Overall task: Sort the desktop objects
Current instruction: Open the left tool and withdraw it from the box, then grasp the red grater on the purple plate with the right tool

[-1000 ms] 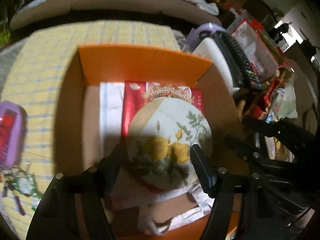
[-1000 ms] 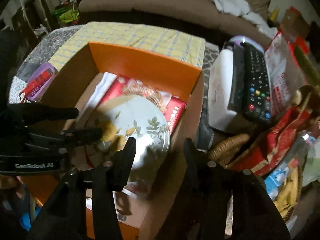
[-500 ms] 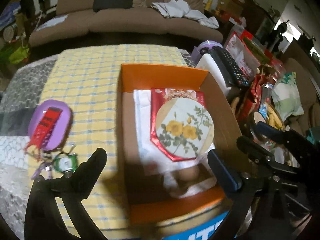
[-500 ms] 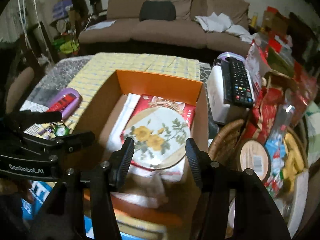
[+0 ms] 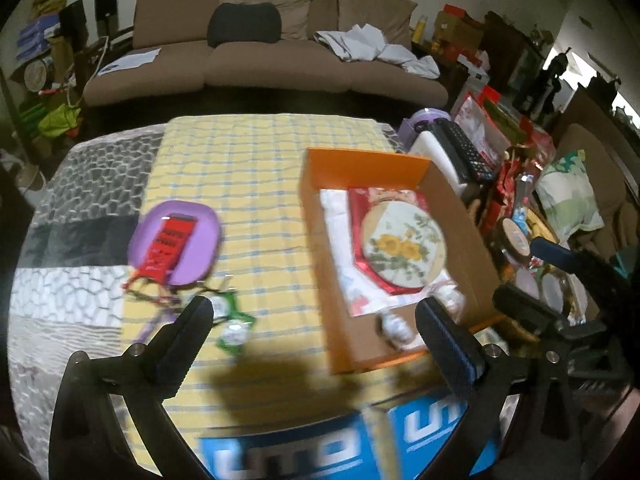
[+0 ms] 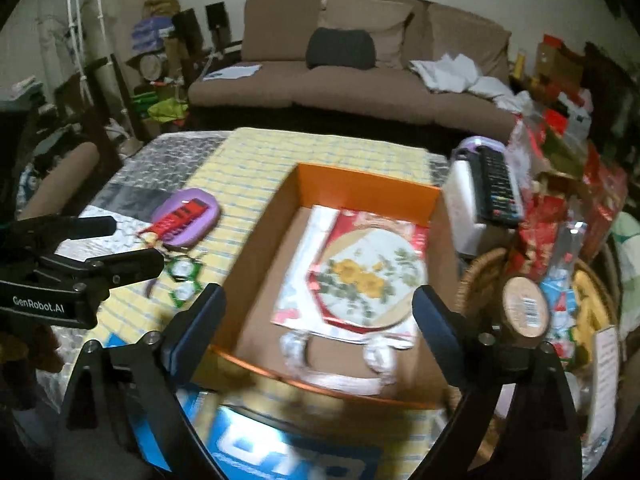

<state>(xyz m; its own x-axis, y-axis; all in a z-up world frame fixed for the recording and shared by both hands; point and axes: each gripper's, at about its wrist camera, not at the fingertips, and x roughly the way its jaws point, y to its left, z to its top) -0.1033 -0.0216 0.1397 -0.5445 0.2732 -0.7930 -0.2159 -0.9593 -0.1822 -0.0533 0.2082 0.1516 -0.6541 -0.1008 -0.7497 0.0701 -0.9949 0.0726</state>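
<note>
Floral round tin (image 5: pixel 403 243) now sits in the orange box (image 5: pixel 362 168), left gripper (image 5: pixel 312 330) and right gripper (image 6: pixel 318 312) both pulled back, spread wide and empty, next up the keychains (image 5: pixel 230 322)

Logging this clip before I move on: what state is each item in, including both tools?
Left tool: open, holding nothing.
Right tool: open, holding nothing.
Orange box: open-topped, partly filled.
Floral round tin: lying flat in the box on a red packet.
Purple case: on the yellow cloth, outside the box, red item on top.
Green keychains: loose on the cloth.
Remote: resting on a white appliance.
</note>
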